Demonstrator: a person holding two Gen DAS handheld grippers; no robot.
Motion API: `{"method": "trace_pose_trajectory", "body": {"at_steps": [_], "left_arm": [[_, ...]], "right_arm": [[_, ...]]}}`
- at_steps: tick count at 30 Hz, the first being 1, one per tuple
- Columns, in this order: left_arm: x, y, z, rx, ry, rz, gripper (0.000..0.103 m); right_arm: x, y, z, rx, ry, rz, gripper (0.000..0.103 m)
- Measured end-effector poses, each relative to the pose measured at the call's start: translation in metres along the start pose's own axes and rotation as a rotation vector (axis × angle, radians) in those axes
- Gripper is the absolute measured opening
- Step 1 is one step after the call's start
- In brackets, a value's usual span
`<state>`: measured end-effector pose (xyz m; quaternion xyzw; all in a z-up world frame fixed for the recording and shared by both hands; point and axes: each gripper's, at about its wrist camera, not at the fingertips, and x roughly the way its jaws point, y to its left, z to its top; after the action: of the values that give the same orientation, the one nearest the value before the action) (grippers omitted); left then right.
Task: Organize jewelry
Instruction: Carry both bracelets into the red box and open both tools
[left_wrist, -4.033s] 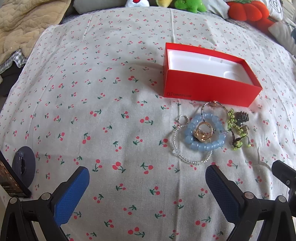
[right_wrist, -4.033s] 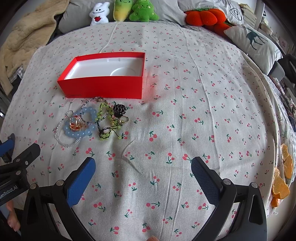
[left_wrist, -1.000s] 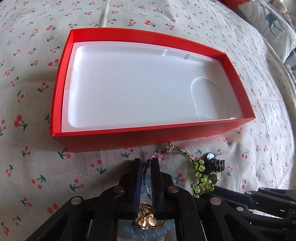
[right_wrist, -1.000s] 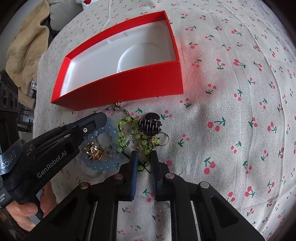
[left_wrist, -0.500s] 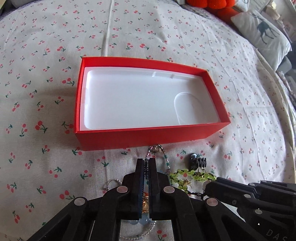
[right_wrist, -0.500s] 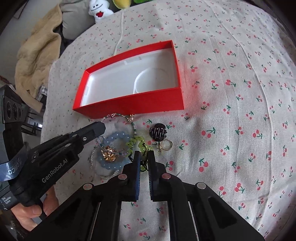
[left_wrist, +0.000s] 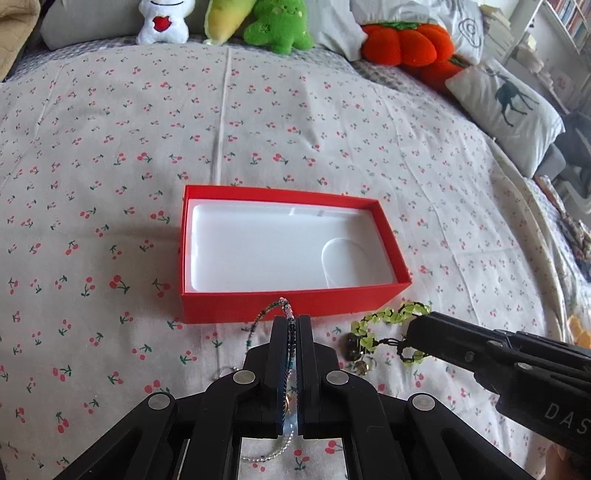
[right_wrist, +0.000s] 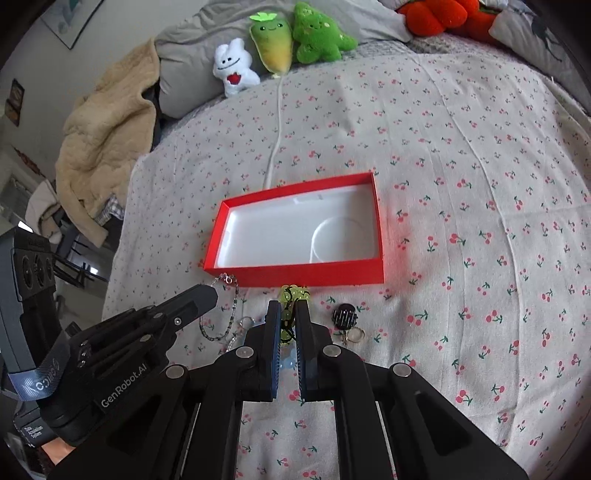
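Observation:
A red box (left_wrist: 295, 308) with a bare white insert lies on the cherry-print bedspread. My left gripper (left_wrist: 291, 322) is shut on a thin multicolour beaded strand (left_wrist: 282, 305) that hangs just in front of the box's near wall. My right gripper (right_wrist: 286, 307) is shut on a green bead bracelet (right_wrist: 293, 292), lifted off the cloth. Each gripper shows in the other's view: the left gripper (right_wrist: 205, 295) with its strand (right_wrist: 231, 314), the right gripper (left_wrist: 415, 326) with the green bracelet (left_wrist: 384, 317). On the cloth lie a black hair claw (right_wrist: 343, 315), a gold ring (right_wrist: 356, 334) and a pale blue bead bracelet (right_wrist: 288, 362).
Plush toys (right_wrist: 280, 40) and grey pillows line the far edge of the bed. A beige blanket (right_wrist: 103, 129) is heaped at the far left. A deer-print pillow (left_wrist: 509, 107) lies at the right. A person's hand (right_wrist: 55, 454) holds the left gripper.
Both grippers, open four seconds ago, closed on their strands and have risen since. The beaded strand and green bracelet came up off the pile, and the box looks smaller and farther.

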<state>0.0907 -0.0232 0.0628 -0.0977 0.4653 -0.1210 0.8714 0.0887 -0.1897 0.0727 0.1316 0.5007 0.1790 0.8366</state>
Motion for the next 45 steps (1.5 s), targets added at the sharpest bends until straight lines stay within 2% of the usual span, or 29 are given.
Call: {"method": "trace_pose_trajectory", "body": {"at_steps": [12,18,21,26,31,38,39,41,43,45], "left_arm": [[-0.007,-0.003,0.026,-0.050,-0.069,-0.054,0.000],[0.001,0.007,0.046,-0.123,-0.092,-0.114,0.000],[0.019,0.016,0.048,-0.145,-0.080,-0.103,0.000],[0.047,0.033,0.042,-0.167,-0.033,-0.032,0.000],[0.049,0.038,0.040,-0.157,-0.030,-0.008,0.000],[0.049,0.031,0.039,-0.124,-0.041,-0.011,0.000],[0.048,0.030,0.039,-0.121,-0.038,-0.009,0.002],[0.045,0.028,0.038,-0.115,-0.037,-0.001,0.014],[0.042,0.027,0.037,-0.107,-0.037,0.006,0.032],[0.038,0.026,0.034,-0.099,-0.036,0.016,0.034]], "right_arm": [[-0.007,0.000,0.040,0.005,-0.115,-0.035,0.008],[0.003,0.001,0.057,-0.009,-0.161,-0.022,0.008],[0.018,0.002,0.061,-0.022,-0.148,0.004,0.008],[0.050,-0.006,0.062,-0.016,-0.087,0.007,0.008],[0.068,-0.018,0.058,-0.003,-0.033,-0.044,0.008],[0.069,-0.026,0.055,0.009,-0.025,-0.075,0.009],[0.068,-0.027,0.056,0.014,-0.024,-0.075,0.009],[0.062,-0.029,0.056,0.022,-0.031,-0.075,0.011],[0.055,-0.029,0.056,0.021,-0.043,-0.085,0.016],[0.047,-0.029,0.055,0.012,-0.056,-0.093,0.029]]}}
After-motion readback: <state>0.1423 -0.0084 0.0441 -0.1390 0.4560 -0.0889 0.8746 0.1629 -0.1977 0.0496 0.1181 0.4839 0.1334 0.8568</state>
